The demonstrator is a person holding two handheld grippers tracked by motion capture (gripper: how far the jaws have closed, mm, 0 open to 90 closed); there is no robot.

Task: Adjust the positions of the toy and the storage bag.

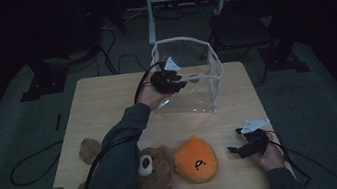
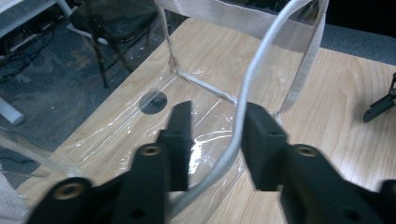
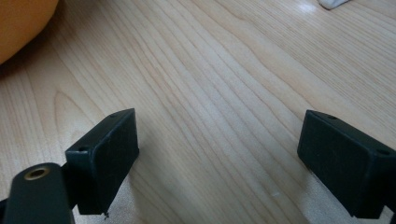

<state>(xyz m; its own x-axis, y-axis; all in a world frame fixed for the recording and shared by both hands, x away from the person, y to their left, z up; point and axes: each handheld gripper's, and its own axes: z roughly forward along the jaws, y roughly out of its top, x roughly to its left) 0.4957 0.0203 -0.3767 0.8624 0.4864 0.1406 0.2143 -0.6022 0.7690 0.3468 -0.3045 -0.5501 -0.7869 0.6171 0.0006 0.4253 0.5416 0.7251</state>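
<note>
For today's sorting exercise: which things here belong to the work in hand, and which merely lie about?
In the job: clear bag; its white rim, between the left gripper fingers.
Lying about: brown teddy bear; orange plush; right gripper, open over bare table.

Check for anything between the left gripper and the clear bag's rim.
Nothing visible does. The left gripper already has the white rim of the clear bag between its jaws, touching one of them, with bare gap on the other side.
</note>
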